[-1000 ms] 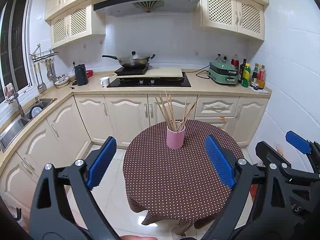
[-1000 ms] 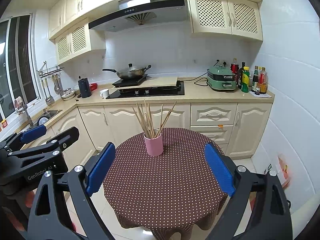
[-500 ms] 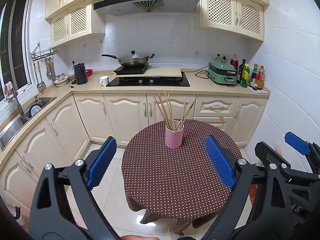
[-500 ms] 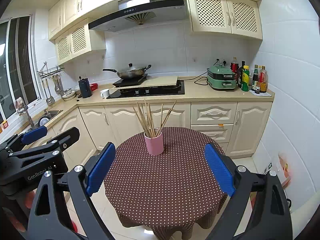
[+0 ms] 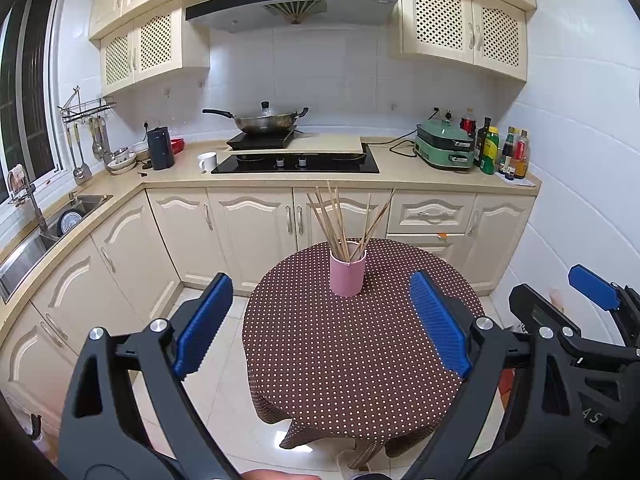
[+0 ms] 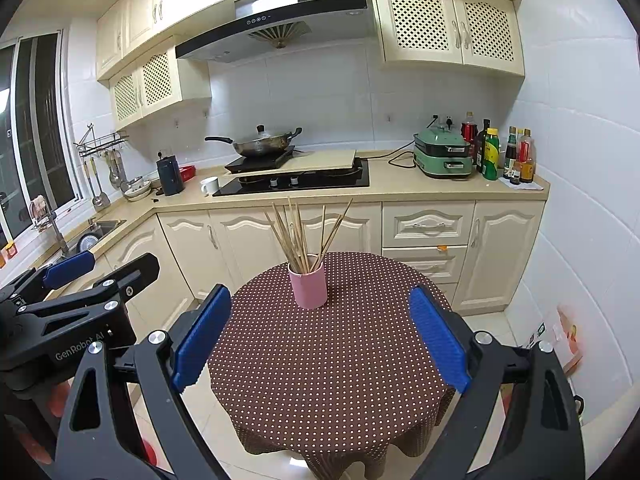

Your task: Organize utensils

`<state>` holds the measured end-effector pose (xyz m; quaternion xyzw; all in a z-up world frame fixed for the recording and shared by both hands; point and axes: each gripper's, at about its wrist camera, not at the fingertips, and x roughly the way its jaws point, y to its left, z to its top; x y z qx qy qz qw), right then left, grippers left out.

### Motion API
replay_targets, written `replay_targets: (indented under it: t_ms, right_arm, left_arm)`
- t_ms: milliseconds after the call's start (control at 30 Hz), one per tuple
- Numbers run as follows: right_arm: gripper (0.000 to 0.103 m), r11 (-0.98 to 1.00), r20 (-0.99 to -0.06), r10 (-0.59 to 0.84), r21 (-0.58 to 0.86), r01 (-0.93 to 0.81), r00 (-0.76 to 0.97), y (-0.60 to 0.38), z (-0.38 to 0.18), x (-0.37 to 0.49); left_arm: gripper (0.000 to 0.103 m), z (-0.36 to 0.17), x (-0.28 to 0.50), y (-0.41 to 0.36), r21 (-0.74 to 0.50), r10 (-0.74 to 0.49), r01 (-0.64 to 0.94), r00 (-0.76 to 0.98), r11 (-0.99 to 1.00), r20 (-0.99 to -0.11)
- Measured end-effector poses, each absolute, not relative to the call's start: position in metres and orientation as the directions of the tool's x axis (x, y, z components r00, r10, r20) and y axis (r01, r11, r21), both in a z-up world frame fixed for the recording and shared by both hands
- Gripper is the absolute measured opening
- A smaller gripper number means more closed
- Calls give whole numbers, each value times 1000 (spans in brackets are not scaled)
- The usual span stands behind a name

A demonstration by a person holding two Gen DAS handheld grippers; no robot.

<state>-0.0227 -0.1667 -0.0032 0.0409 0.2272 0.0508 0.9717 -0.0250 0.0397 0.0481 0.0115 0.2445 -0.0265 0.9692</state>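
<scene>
Ahead of both my jaws, well apart from them: pink cup upright on round dotted table, chopsticks fanned out inside it. My left gripper spread wide, gripping nothing. My right gripper likewise wide, nothing between pads. Cup sits beyond gap, slightly left of centre for right jaws. Wok on far stove.

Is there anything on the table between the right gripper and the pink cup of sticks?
Nothing: the right wrist view shows only bare dotted tablecloth between the open right gripper and the pink cup.
</scene>
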Motion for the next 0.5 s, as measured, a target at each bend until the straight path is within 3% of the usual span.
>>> replay_targets:
  t_ms: [500]
  right_arm:
    - [87, 992, -447, 118, 93, -84, 887, -168, -4, -20]
  left_arm:
    - [89, 46, -21, 43, -7, -51, 54, 870, 998, -490]
